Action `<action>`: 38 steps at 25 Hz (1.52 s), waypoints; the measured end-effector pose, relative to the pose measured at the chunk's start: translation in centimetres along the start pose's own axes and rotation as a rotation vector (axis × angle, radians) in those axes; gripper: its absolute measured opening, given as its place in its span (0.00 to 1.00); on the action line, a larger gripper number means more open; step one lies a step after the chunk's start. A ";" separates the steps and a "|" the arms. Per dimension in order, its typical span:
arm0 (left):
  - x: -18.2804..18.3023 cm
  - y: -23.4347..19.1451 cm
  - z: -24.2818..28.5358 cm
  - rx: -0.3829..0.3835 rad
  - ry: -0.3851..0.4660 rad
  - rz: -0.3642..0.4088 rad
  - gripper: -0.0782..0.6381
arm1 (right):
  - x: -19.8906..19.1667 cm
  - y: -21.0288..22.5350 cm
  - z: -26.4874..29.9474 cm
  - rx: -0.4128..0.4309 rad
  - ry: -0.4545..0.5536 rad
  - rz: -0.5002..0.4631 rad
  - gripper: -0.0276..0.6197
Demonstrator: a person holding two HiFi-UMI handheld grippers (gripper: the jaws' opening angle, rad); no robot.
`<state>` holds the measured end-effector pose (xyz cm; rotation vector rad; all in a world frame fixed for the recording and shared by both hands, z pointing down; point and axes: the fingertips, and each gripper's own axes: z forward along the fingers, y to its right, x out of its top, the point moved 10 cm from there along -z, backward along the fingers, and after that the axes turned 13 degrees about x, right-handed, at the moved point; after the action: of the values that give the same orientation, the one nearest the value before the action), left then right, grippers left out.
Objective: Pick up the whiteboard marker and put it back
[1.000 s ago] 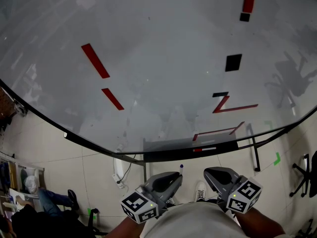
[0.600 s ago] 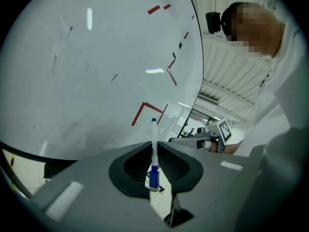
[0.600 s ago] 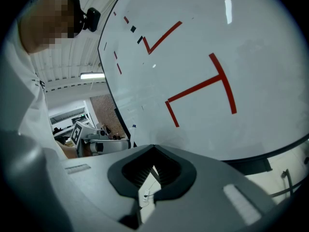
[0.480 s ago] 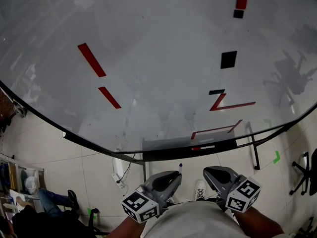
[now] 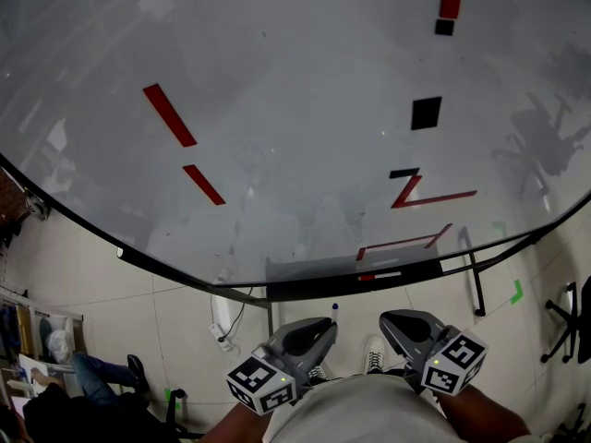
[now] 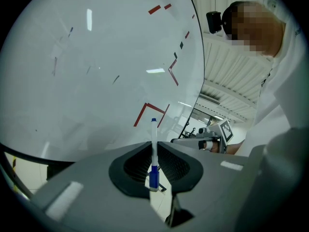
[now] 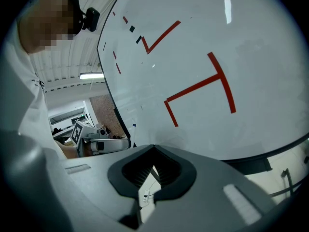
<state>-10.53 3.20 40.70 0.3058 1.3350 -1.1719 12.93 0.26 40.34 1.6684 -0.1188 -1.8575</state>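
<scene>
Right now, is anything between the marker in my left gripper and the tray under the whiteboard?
Nothing visible. The left gripper is shut on the whiteboard marker, with only open air between it and the tray. A red and white object lies on the tray, further right.

Pale tiled floor (image 5: 180, 307) lies under both claws. On it: a white power strip with black cable (image 5: 219, 323), left of the left gripper (image 5: 323, 327); a green tape mark (image 5: 516, 293), well right of the right gripper (image 5: 391, 323).
</scene>
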 end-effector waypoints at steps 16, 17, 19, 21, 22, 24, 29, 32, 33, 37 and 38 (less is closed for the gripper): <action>-0.9 -1.7 2.2 0.167 -0.142 0.380 0.19 | 0.0 0.6 -0.4 -0.013 -0.010 -0.004 0.05; -1.0 -1.7 2.3 0.171 -0.151 0.408 0.19 | -0.1 0.6 -0.5 -0.015 -0.009 -0.002 0.05; -0.9 -1.8 2.7 0.181 -0.166 0.455 0.19 | -0.2 0.7 -0.7 -0.021 -0.006 0.003 0.05; -0.9 -1.9 3.0 0.197 -0.182 0.510 0.19 | -0.3 0.8 -0.8 -0.024 -0.004 0.006 0.05; -0.9 -2.0 3.2 0.208 -0.193 0.542 0.19 | -0.3 0.8 -0.8 -0.024 -0.004 0.007 0.05; -1.0 -2.2 3.6 0.225 -0.220 0.608 0.19 | -0.4 0.9 -0.9 -0.025 -0.002 0.008 0.05; -1.6 -2.3 4.7 0.244 -0.295 0.814 0.19 | -0.3 1.1 -1.1 -0.033 0.009 0.011 0.05; -2.4 -2.4 5.3 0.253 -0.349 0.943 0.19 | -0.4 1.1 -1.3 -0.037 0.010 0.014 0.05; -2.6 -2.4 5.6 0.254 -0.362 0.979 0.19 | -0.4 1.1 -1.3 -0.040 0.010 0.014 0.05; -3.1 -2.5 6.4 0.259 -0.392 1.130 0.19 | -0.5 1.1 -1.4 -0.044 0.012 0.017 0.05; -3.3 -2.5 6.6 0.257 -0.399 1.164 0.19 | -0.5 1.1 -1.5 -0.046 0.012 0.019 0.05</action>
<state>-8.00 -1.30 46.49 0.8430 0.4598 -0.3536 14.72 0.16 41.03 1.6418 -0.0853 -1.8225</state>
